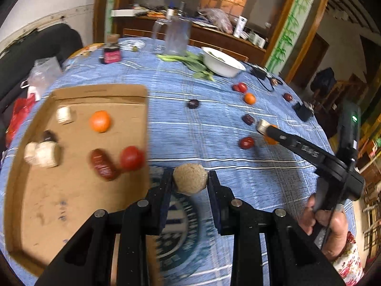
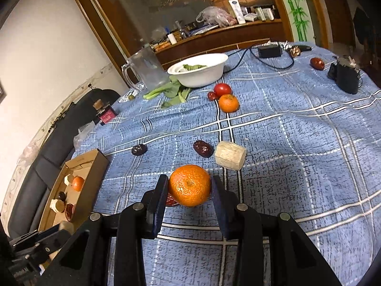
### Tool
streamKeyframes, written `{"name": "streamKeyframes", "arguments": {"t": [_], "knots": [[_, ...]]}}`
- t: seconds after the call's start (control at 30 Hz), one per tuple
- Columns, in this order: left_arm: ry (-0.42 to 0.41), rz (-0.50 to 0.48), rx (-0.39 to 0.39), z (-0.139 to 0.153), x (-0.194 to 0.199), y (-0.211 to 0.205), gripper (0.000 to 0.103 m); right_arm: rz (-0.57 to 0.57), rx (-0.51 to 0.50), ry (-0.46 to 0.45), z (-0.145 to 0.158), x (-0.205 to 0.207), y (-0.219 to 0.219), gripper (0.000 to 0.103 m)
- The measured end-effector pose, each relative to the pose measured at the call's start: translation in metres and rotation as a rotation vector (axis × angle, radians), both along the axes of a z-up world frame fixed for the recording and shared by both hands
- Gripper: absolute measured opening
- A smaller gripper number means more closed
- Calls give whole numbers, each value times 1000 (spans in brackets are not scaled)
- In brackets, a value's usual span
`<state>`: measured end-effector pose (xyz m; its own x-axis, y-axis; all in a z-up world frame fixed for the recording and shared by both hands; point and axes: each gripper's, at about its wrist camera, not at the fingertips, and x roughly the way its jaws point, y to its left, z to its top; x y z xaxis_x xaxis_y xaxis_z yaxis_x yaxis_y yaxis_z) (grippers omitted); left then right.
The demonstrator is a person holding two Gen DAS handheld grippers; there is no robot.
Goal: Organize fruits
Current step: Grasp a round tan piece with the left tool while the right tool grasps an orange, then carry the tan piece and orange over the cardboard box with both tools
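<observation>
My left gripper is shut on a round tan fruit, held above the blue cloth just right of the cardboard tray. In the tray lie an orange, a tomato, a red date and pale chunks. My right gripper is shut on an orange, lifted a little off the table. Behind it lie a pale cut chunk, a dark date, another date, a second orange and a tomato. The right gripper also shows in the left wrist view.
A white bowl with greens stands at the back, leafy stalks and a clear jug beside it. A black charger with cable and a black box sit far right. A dark sofa borders the table's left.
</observation>
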<state>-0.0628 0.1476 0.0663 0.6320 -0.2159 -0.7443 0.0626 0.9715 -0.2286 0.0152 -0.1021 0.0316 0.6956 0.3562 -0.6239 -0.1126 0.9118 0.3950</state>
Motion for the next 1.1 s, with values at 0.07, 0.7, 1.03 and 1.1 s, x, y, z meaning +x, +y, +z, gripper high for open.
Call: {"name": "streamKeyframes", "arguments": {"t": [0.07, 0.7, 1.03, 1.1], "knots": [[-6, 26, -8, 1, -7, 16, 29, 2, 30, -11, 6, -13, 3, 40], [-14, 283, -40, -13, -36, 141, 29, 343, -37, 25, 28, -69, 163, 40], [48, 307, -64, -30, -22, 171, 29, 478, -158, 82, 10, -55, 237, 40], [52, 301, -62, -31, -18, 173, 29, 493, -179, 97, 4, -51, 245, 40]]}}
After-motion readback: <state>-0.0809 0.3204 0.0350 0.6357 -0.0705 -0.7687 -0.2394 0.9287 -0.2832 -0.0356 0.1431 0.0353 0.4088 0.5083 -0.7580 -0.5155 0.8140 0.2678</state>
